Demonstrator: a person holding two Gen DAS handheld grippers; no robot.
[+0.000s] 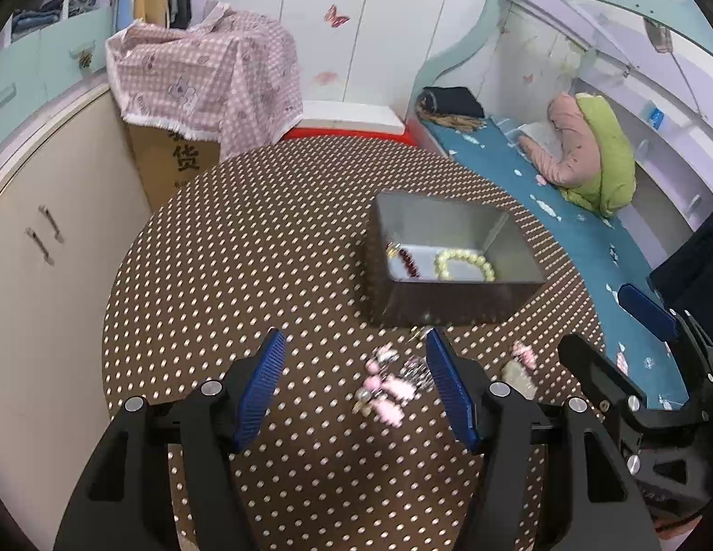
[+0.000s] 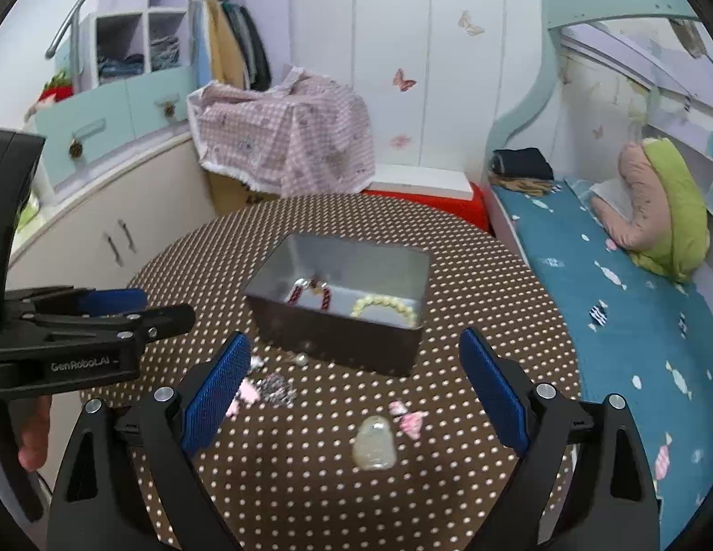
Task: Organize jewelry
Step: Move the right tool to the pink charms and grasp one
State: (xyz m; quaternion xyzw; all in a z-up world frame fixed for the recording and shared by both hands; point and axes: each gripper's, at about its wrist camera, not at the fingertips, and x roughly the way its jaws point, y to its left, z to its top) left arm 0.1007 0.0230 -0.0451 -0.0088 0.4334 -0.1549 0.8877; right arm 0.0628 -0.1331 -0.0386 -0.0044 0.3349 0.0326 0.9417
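Brown polka-dot round table (image 2: 310,482): one grey metal tin (image 2: 347,349) holding two bead bracelets, dark-red (image 2: 310,296) and cream (image 2: 388,307). Your left gripper (image 1: 356,385) and right gripper (image 2: 356,395) both gape empty over blurry pink trinkets (image 1: 384,390).

Blurred pink trinkets (image 1: 384,390) on the dotted brown worktop (image 1: 264,275), shapes unreadable, sparkly silver piece (image 2: 276,389) smeared, worktop's near edge cut off

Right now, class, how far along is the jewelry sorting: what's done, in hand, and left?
Done: a pale bead bracelet and a dark red bead strand lie in the metal box. In hand: nothing; both the left claw and right claw are open. Left: pink pieces and a pale pendant on the table.
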